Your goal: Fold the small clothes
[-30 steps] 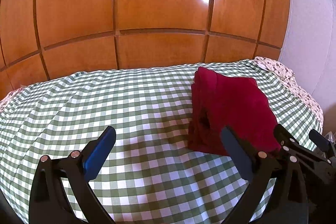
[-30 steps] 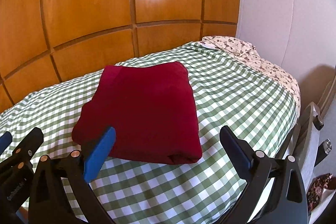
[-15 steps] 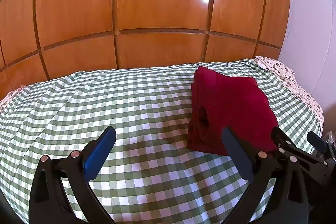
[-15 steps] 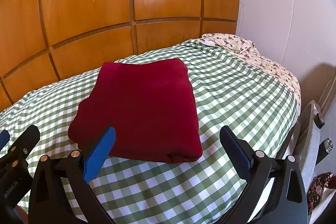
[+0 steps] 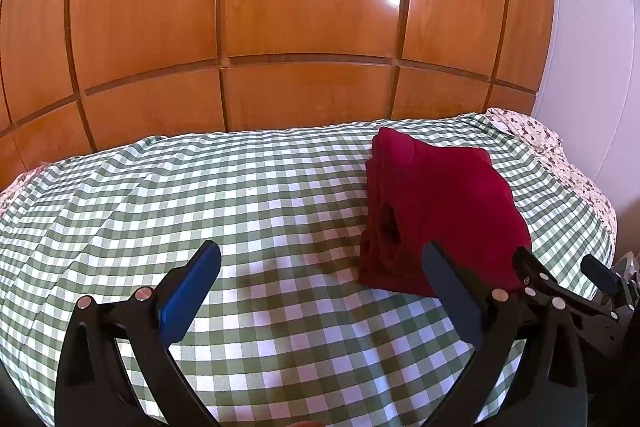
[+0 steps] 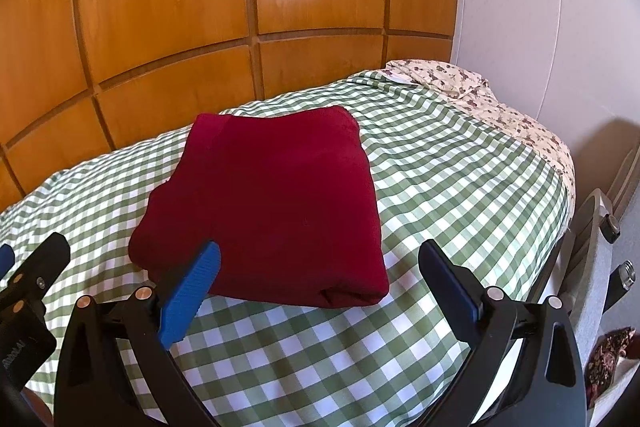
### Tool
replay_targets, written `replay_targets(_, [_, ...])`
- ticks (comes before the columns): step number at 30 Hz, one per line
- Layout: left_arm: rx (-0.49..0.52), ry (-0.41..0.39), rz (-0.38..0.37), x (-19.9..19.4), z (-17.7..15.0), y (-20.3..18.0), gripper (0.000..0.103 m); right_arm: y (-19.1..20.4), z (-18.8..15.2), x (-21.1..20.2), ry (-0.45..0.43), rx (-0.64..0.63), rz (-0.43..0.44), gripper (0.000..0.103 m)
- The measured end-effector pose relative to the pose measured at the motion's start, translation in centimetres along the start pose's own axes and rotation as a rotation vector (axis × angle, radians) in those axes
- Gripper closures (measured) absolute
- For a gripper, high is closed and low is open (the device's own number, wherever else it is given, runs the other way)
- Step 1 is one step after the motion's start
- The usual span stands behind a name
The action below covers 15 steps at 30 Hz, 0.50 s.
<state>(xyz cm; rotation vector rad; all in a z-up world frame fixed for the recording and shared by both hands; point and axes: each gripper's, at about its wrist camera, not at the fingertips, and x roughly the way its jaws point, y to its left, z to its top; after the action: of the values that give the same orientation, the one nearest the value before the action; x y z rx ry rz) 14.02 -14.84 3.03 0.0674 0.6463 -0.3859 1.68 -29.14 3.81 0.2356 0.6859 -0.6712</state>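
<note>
A dark red garment [image 6: 272, 203] lies folded into a thick rectangle on the green checked bedspread [image 6: 460, 195]. It also shows in the left wrist view [image 5: 440, 211], at the right side of the bed. My right gripper [image 6: 320, 275] is open and empty, held above the bed just in front of the garment's near edge. My left gripper [image 5: 320, 275] is open and empty, over bare bedspread [image 5: 200, 207] to the left of the garment. The right gripper [image 5: 568, 287] shows at the lower right of the left wrist view.
Orange wooden wardrobe panels [image 5: 304, 27] rise behind the bed. A floral pillow [image 6: 448, 79] lies at the bed's far right, against a white wall [image 6: 540, 7]. A grey object [image 6: 596, 251] stands beside the bed's right edge.
Both grippers have drawn back slightly from the folded garment. The garment has stayed in place and both grippers remain open.
</note>
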Motion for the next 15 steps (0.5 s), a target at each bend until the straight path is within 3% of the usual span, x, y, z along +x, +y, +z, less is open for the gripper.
replay_targets(15, [0.006, -0.02, 0.017, 0.14, -0.11, -0.21, 0.003, 0.01, -0.61, 0.84, 0.025, 0.001, -0.001, 0.005])
